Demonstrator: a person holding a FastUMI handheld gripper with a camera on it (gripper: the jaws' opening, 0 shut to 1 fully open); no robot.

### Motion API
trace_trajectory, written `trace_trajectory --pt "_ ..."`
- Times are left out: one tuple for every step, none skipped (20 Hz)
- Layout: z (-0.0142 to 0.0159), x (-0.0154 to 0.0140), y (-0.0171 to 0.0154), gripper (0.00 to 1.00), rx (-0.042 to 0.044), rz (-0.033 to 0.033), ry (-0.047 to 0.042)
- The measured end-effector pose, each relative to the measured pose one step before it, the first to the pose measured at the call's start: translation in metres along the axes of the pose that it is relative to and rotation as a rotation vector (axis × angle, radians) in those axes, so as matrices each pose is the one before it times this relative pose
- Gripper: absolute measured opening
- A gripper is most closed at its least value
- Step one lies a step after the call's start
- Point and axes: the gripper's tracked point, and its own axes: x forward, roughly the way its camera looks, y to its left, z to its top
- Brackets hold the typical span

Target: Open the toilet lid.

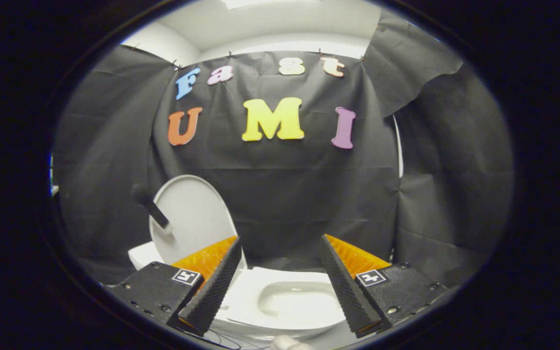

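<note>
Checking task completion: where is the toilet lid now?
In the gripper view, the toilet lid stands raised against the black cloth wall, beyond one finger of the open tongs, behind the bowl.

**One fisheye camera riding on the gripper, looking over the toilet**

The gripper view sits on the hand-held gripper (pixel 280 287) and faces forward along its two fingers, which stand spread apart with nothing between them. It looks slightly downward from close above the front of the toilet (pixel 289 304), with the bowl between the fingers and the raised lid (pixel 192 218) just beyond. The booth's black cloth wall (pixel 285 194) stands behind.
</note>
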Motion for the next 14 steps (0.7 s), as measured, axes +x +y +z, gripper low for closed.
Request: trace_trajectory --pt "-0.00661 -0.00214 -0.01064 1.00 0.01302 -0.01818 0.00294" --pt "-0.00829 -0.00264 -0.00852 1.00 0.01523 -0.01275 0.01051" --pt "-0.01153 -0.00054 -0.00830 1.00 0.00797 -0.01168 0.01718" --pt "-0.01005 -0.00019 -0.00872 1.00 -0.00479 -0.01095 0.01540" --pt "-0.00664 -0.00106 -0.01242 1.00 -0.00782 -0.02333 0.00971" --pt "-0.00628 0.00009 -0.01231 1.00 -0.00058 -0.02420 0.00488" --pt "-0.00328 -0.00223 -0.00847 1.00 0.01011 -0.01317 -0.00293" --pt "-0.00301 -0.00010 -0.00543 1.00 0.01125 -0.00504 -0.00835" --pt "-0.00454 0.00145 -0.00561 1.00 0.00145 -0.00588 -0.00616" --pt "-0.00408 0.00318 -0.00542 1.00 -0.01409 -0.00950 0.00306" --pt "-0.00525 0.00286 -0.00735 1.00 -0.01732 -0.01339 0.00389" --pt "-0.00187 0.00093 -0.00693 1.00 -0.00345 -0.01045 -0.00218" --pt "-0.00119 0.00054 -0.00526 1.00 0.01013 -0.00542 0.00018" --pt "-0.00159 0.00272 -0.00353 1.00 0.01921 0.00077 0.00492"
